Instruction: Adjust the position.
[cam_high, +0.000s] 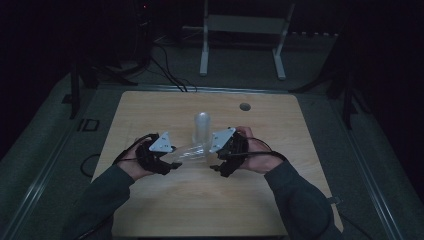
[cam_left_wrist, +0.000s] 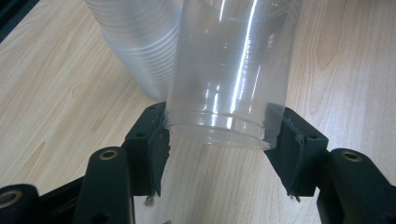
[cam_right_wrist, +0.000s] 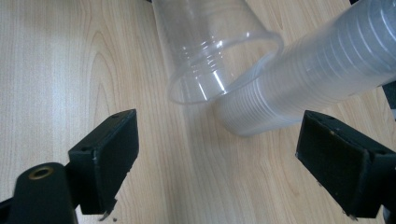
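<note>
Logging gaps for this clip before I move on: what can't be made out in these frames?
- The number of cups in the stack: the rims blur together, and the top edge cuts it off in both gripper views.
- The rim of the single cup held in the left tongs: cut off by the top edge of the left gripper view.
- The room behind the table: too dark in the high view.

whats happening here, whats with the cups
A person at a wooden table holds a gripper in each hand. The left gripper is shut on the base of a single clear plastic cup, held tipped on its side. A stack of nested clear cups stands upside down on the table just behind it. The right gripper is open and holds nothing, with its jaws facing the held cup's open mouth and the stack beside it.
</note>
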